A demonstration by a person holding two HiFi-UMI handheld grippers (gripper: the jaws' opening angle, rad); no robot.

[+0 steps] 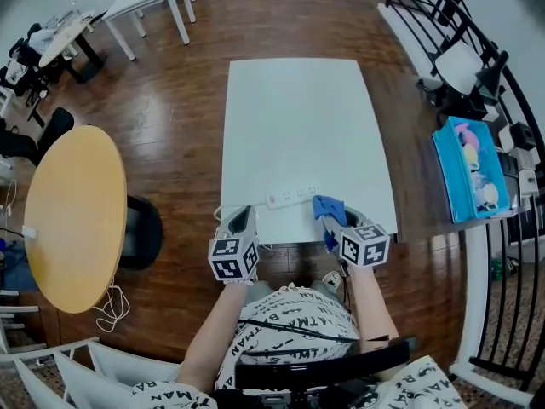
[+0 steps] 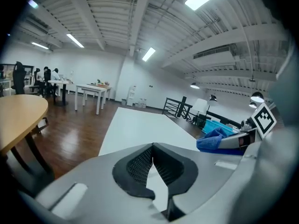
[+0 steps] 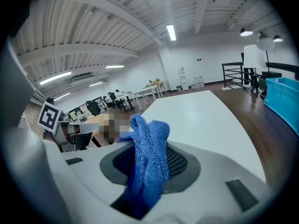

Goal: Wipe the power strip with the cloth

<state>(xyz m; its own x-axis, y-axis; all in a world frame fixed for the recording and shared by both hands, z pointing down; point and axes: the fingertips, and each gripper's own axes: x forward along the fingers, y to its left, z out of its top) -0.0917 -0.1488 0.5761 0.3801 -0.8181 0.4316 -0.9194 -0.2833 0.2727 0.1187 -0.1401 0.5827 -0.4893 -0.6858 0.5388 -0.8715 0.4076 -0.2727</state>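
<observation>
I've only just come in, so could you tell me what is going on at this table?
A person at the near edge of the white table holds tongs in each hand. The right tongs are shut on a blue cloth, held by the right end of the white power strip; whether the cloth touches it isn't clear. The left tongs are shut and empty, just left of the strip.

Dark wood floor (image 1: 170,135) surrounds the white table (image 1: 298,118) ahead of the left gripper (image 1: 242,217), a round yellow table (image 1: 77,216) to its left.
</observation>
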